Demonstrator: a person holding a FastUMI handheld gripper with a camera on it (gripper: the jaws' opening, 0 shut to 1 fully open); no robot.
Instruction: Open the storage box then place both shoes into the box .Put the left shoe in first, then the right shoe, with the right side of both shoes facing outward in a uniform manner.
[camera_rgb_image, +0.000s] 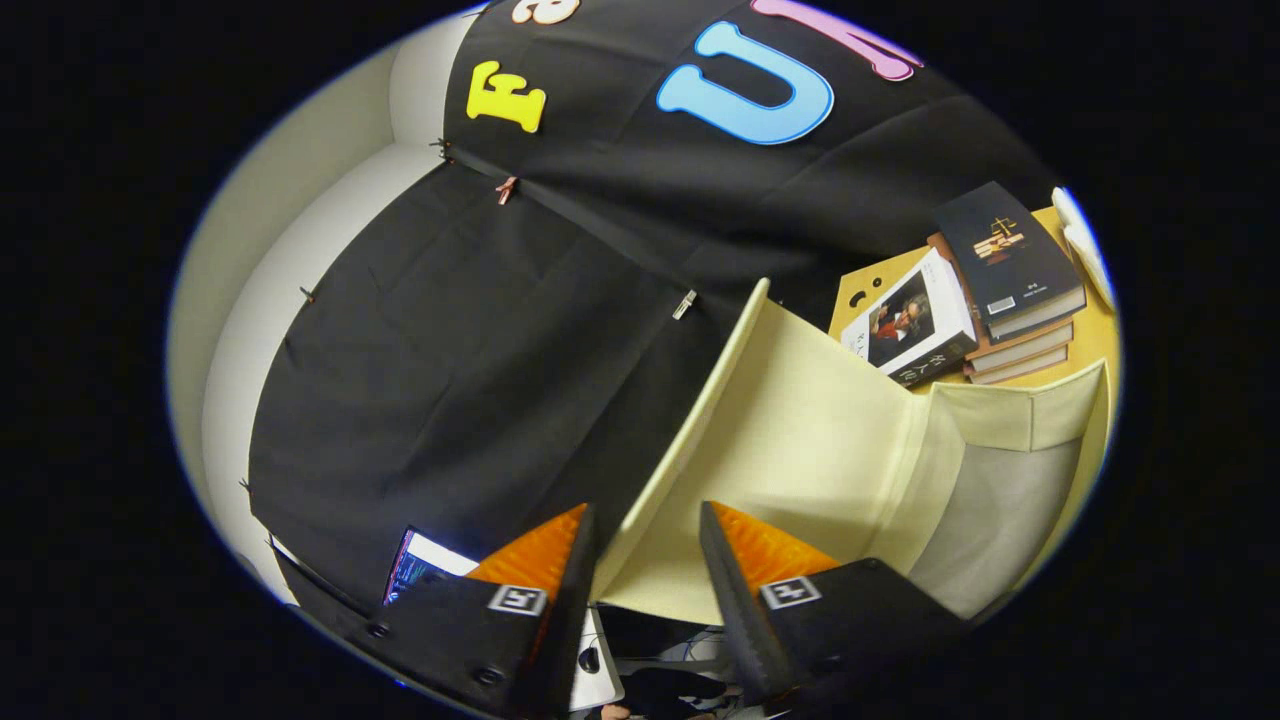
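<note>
A handheld gripper (645, 545) lifts the cream lid (800, 440) of a fabric storage box (1010, 500) inside a booth hung with black cloth (480, 330). The view is tilted. To the left, the cloth wall fills the background, and a lit screen (410, 565) shows beside the left finger. At the centre, the lid's free edge runs between the two fingers, which stand narrowly apart on either side of it; whether both press on it cannot be told. From there the lid's edge runs away from the gripper and up toward the wall, while its face spreads rightward to the hinge. Farther right, the box's grey interior lies open just beyond the right finger, and no shoe is inside it. A stack of books (1000, 290) rests on the yellow table (1095, 335) behind the box. The opening step appears nearly done.
</note>
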